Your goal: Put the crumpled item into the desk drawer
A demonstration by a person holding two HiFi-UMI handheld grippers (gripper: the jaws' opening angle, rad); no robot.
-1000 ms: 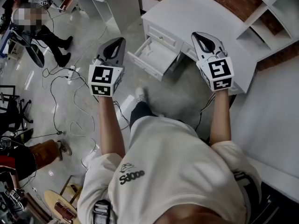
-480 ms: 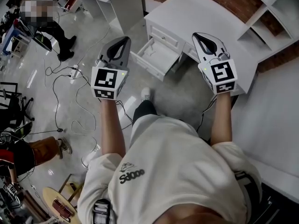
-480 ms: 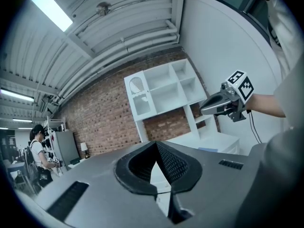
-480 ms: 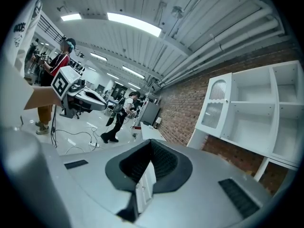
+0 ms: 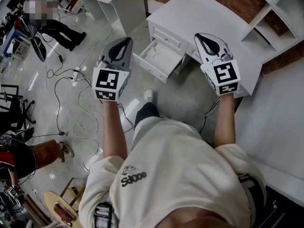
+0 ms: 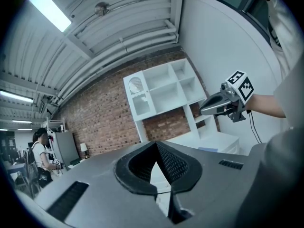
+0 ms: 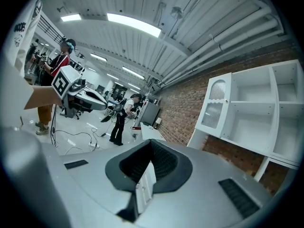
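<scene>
The drawer (image 5: 148, 68) under the worktop (image 5: 199, 13) stands pulled open. The left gripper (image 5: 125, 40) and right gripper (image 5: 197, 34) hang above the floor, jaws closed on nothing. No crumpled item shows clearly anywhere. I cannot tell whether it already lies inside.

Dim, muted head view, pale glare on the glossy floor (image 5: 90, 37), bright ceiling light strips (image 7: 135, 24) in both gripper views, heavy fisheye bending, black vignetted corners, right tongs (image 7: 150, 142) slightly soft up close

The empty left gripper (image 6: 156, 146), jaws together, faces white shelves (image 6: 164, 91).
</scene>
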